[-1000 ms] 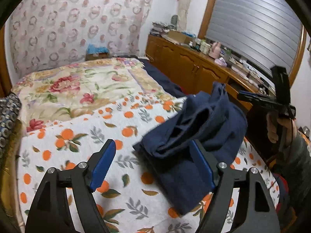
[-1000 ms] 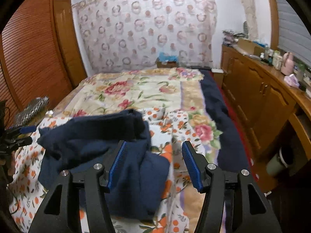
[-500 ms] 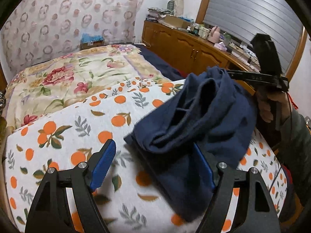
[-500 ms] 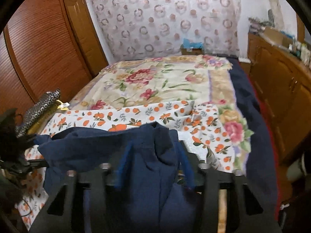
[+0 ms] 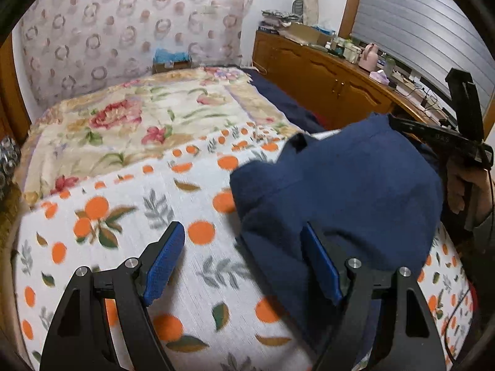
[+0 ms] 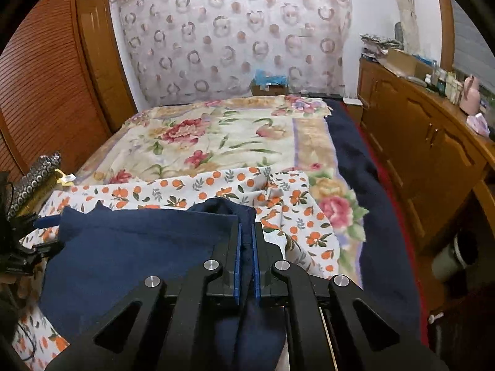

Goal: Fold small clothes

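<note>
A navy blue garment [image 5: 355, 191] lies bunched on the orange-print sheet [image 5: 148, 191] at the near end of the bed. My right gripper [image 6: 246, 228] is shut on a raised fold of the garment [image 6: 130, 247], with cloth pinched between its blue pads. In the left wrist view that right gripper [image 5: 392, 121] holds the garment's far right corner up, a hand behind it. My left gripper [image 5: 241, 232] hovers open over the sheet. The garment's near left edge lies between its fingers, and the pads do not press on it.
A floral blanket [image 5: 123, 117] covers the far half of the bed. A long wooden cabinet [image 6: 417, 142] with clutter on top runs along the right side. A slatted wardrobe [image 6: 40, 77] stands to the left. A sequined item [image 6: 37, 170] lies at the bed's left edge.
My right gripper went from open beside the garment to shut on its fold. The left gripper dropped closer to the sheet and the garment's edge, and stayed open.
</note>
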Available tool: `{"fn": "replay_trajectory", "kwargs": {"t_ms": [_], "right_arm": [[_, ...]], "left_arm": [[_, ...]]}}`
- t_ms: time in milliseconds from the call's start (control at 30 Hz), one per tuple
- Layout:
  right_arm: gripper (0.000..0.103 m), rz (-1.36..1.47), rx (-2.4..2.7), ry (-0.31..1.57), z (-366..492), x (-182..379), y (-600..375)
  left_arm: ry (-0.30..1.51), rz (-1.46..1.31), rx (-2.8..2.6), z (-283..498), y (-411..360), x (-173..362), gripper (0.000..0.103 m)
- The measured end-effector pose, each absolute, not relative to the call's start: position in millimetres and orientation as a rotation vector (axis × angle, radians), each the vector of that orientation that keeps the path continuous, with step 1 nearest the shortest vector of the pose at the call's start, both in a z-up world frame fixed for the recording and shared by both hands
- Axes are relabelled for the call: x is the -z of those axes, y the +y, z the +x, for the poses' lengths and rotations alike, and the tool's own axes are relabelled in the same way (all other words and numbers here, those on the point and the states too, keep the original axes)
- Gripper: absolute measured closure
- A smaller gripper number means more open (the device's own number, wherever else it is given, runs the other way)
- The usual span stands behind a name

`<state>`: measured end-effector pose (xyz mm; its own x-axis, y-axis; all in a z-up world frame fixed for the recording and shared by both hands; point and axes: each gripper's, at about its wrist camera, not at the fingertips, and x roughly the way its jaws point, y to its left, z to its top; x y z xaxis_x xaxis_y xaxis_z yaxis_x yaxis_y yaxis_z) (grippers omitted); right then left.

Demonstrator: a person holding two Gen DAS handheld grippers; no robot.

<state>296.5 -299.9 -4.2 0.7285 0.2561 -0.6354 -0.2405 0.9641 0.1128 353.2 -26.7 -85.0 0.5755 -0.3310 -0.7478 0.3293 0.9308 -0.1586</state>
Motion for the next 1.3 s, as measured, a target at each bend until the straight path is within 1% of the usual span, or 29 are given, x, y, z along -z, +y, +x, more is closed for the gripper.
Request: {"fn": "replay_trajectory", "kwargs": {"t_ms": [67, 133, 200, 233, 267, 300, 333, 367, 400, 433, 500, 567, 600, 833, 1000, 1033, 1067, 1133, 1167, 1200, 1267, 1300], "right_arm": [[0.097, 0.028, -0.276, 0.685, 290.7, -0.7, -300.4], [0.091, 0.028, -0.273, 0.676, 286.5, -4.9, -299.2], [0.089, 0.030, -0.283, 0.674, 289.6, -0.7, -295.5], [0.085, 0.030, -0.285, 0.676, 287.3, -0.5, -294.9], [0.081, 0.024, -0.285, 0.677, 288.4, 2.6, -294.5], [0.071, 0.013, -0.279, 0.678, 285.4, 2.7, -293.6], [0.059, 0.006, -0.273, 0.677, 283.8, 2.8, -293.1], [0.054, 0.002, -0.273, 0.676, 282.8, 2.8, -293.2], [0.045, 0.007, -0.278, 0.676, 280.7, 3.4, -294.0], [0.039, 0.016, -0.284, 0.678, 280.4, 3.3, -294.7], [0.035, 0.034, -0.306, 0.703, 279.4, 6.0, -297.5], [0.034, 0.044, -0.311, 0.736, 281.2, 10.7, -300.0], [0.031, 0.049, -0.310, 0.745, 281.7, 13.3, -301.4], [0.029, 0.172, -0.391, 0.863, 306.2, 29.2, -311.0], [0.029, 0.153, -0.392, 0.854, 311.4, 25.4, -309.4], [0.031, 0.140, -0.398, 0.852, 311.8, 24.6, -308.0], [0.033, 0.125, -0.397, 0.846, 310.1, 25.6, -305.9], [0.045, 0.111, -0.419, 0.847, 308.9, 26.7, -302.5], [0.049, 0.109, -0.427, 0.849, 308.4, 28.0, -301.5], [0.056, 0.106, -0.435, 0.851, 309.1, 31.2, -301.1], [0.063, 0.086, -0.454, 0.866, 310.1, 32.0, -298.5], [0.071, 0.078, -0.454, 0.865, 309.9, 30.7, -299.3]], "left_arm": [[0.897, -0.042, 0.398, 351.9, -25.0, 88.2, 0.024], [0.916, -0.078, 0.405, 350.6, -23.6, 91.4, 0.024], [0.905, -0.073, 0.404, 348.6, -25.0, 90.5, 0.024], [0.906, -0.073, 0.406, 348.3, -26.0, 90.2, 0.026], [0.910, -0.084, 0.428, 347.8, -27.1, 90.5, 0.034], [0.913, -0.095, 0.449, 347.5, -27.8, 90.6, 0.043], [0.917, -0.104, 0.465, 347.3, -27.7, 91.0, 0.047], [0.922, -0.117, 0.485, 347.7, -28.7, 91.1, 0.054], [0.927, -0.128, 0.499, 347.7, -29.8, 91.3, 0.059], [0.929, -0.131, 0.502, 347.5, -30.1, 91.2, 0.060], [0.931, -0.128, 0.507, 346.4, -31.5, 90.0, 0.063], [0.935, -0.140, 0.511, 348.0, -31.5, 89.5, 0.065], [0.936, -0.144, 0.512, 348.6, -30.8, 89.9, 0.065], [0.939, -0.147, 0.508, 351.7, -31.4, 90.6, 0.064], [0.942, -0.127, 0.499, 351.4, -33.9, 90.1, 0.063], [0.940, -0.120, 0.497, 351.2, -34.4, 89.8, 0.063], [0.938, -0.113, 0.496, 350.7, -35.3, 89.2, 0.067], [0.939, -0.111, 0.495, 351.0, -35.5, 87.8, 0.071], [0.938, -0.110, 0.500, 350.1, -36.8, 86.0, 0.076], [0.933, -0.112, 0.501, 349.6, -37.1, 84.5, 0.084], [0.921, -0.121, 0.513, 348.0, -37.1, 80.1, 0.089], [0.913, -0.123, 0.518, 346.4, -36.9, 78.0, 0.091]]}}
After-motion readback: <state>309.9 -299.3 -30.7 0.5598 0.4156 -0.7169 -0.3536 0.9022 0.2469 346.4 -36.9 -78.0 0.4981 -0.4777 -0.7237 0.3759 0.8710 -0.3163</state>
